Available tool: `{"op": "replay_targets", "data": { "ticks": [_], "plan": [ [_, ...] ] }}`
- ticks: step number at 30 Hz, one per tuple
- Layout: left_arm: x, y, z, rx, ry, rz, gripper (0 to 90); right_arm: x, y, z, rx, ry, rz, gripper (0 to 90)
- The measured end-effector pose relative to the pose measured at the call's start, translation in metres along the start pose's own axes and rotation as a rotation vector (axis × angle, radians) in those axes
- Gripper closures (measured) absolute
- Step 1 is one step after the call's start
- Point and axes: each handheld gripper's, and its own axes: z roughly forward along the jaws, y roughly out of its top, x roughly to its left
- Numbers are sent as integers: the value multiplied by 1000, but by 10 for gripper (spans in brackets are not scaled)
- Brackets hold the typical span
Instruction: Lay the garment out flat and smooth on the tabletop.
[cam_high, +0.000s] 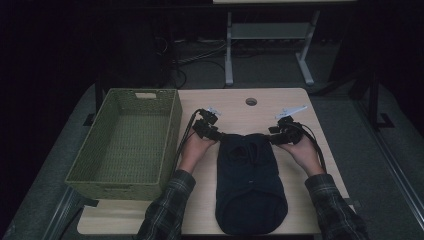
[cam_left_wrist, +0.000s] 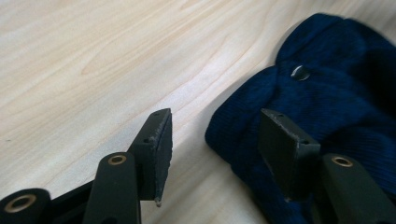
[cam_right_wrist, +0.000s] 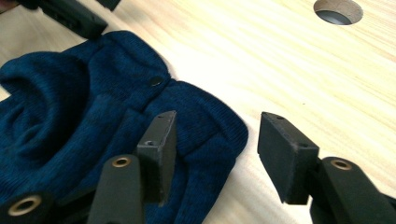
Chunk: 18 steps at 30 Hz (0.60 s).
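A dark blue knit garment (cam_high: 250, 180) lies folded lengthwise on the wooden table (cam_high: 240, 107), with a small snap button (cam_left_wrist: 300, 72) near its top edge. My left gripper (cam_high: 217, 135) is open at the garment's upper left corner. In the left gripper view, the left gripper (cam_left_wrist: 215, 126) has one jaw over the cloth (cam_left_wrist: 327, 102) and the other over bare wood. My right gripper (cam_high: 274, 137) is open at the upper right corner. In the right gripper view, the right gripper (cam_right_wrist: 217, 126) straddles the cloth edge (cam_right_wrist: 70, 102) without pressing it. The left gripper (cam_right_wrist: 70, 16) shows far off.
A green woven basket (cam_high: 125, 92) stands on the table's left side, close to my left hand. A round cable hole (cam_high: 251, 101) sits near the far edge. A metal desk frame (cam_high: 270, 30) stands on the floor beyond the table.
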Motion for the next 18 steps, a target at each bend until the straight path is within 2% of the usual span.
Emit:
{"op": "replay_targets", "data": {
  "ticks": [4,7,14,18],
  "plan": [
    [4,-3,8,9,-5,-9,438,-5,2,3,-19,0,18,454],
    [5,-5,14,17,-7,-18,433,-9,3,7,-12,3,30,450],
    [5,-7,18,22,3,14,404,-21,3,20,-14,-1,75,442],
    [6,-8,19,16,0,33,395,-23,-1,31,14,5,73,445]
  ]
}}
